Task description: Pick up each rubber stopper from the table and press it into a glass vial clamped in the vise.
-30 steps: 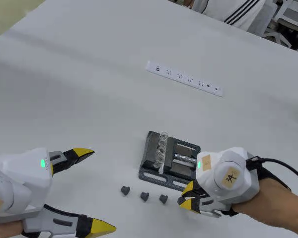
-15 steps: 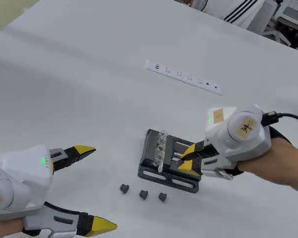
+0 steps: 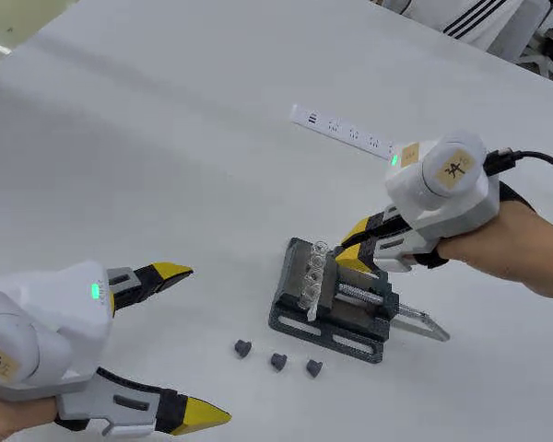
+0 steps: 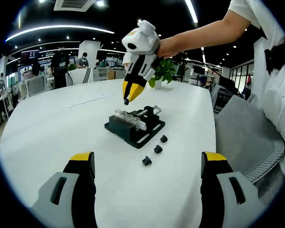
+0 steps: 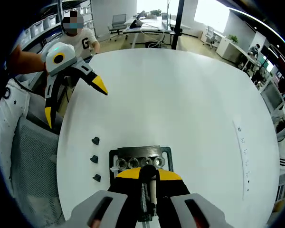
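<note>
Just ahead of and below the tips of the right gripper (image 3: 348, 247): a row of 4 glass vials (image 5: 138, 163) clamped upright in the vise (image 3: 324, 333), long axis of the row crosswise to the jaw line, so any mouth reachable by a short sideways shift along it. Pinching a small dark rubber stopper (image 5: 145, 172) between jaws pressed nearly together, hovering over the row and apart from the glass; seems lined up nearer the middle mouths than the end ones, though hard to tell which exactly. Calls, by this reading, for a descent along the vial's upright axis, stopper kept square to the mouth. Far off to the other side, the left gripper (image 3: 195, 343), jaws spread wide and holding nothing, with 3 loose stoppers (image 3: 278, 361) on the table (image 3: 166, 138) ahead of its tips, between them and the vise, well apart from both; clearly the farther of the 2 from the vials
</note>
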A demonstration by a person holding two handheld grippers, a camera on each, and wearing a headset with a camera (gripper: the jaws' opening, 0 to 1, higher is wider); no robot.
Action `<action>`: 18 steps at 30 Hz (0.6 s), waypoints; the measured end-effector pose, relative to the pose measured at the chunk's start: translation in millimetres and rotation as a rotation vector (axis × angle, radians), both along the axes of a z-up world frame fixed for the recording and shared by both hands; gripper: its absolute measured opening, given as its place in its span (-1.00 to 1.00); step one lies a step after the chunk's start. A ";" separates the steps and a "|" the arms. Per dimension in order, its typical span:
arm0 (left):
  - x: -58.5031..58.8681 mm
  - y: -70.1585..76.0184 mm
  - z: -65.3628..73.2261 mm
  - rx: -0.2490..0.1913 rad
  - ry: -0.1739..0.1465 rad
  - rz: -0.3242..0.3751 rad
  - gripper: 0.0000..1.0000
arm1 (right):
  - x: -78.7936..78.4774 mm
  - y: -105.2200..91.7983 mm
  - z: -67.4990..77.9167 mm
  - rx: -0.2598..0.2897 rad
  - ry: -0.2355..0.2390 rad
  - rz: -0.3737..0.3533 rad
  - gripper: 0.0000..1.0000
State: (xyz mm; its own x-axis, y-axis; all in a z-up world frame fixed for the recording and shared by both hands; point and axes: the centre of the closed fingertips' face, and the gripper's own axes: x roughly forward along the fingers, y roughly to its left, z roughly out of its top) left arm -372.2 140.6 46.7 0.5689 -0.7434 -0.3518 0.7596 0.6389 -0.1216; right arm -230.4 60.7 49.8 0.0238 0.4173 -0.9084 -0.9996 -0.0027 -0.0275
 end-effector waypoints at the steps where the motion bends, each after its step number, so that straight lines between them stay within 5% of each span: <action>1: 0.2 0.1 -0.3 0.000 0.000 0.000 0.83 | 2.9 0.5 -1.3 0.000 0.001 -0.002 -0.88; 18: 7.7 3.8 -5.4 -0.015 0.010 0.007 0.83 | 13.8 10.2 -13.2 -0.033 0.017 0.021 -0.88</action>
State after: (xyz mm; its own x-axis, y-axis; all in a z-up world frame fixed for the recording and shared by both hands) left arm -364.5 144.4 41.3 0.5706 -0.7446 -0.3463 0.7541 0.6421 -0.1382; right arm -216.6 70.9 36.6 0.0002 0.3877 -0.9218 -0.9997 -0.0242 -0.0104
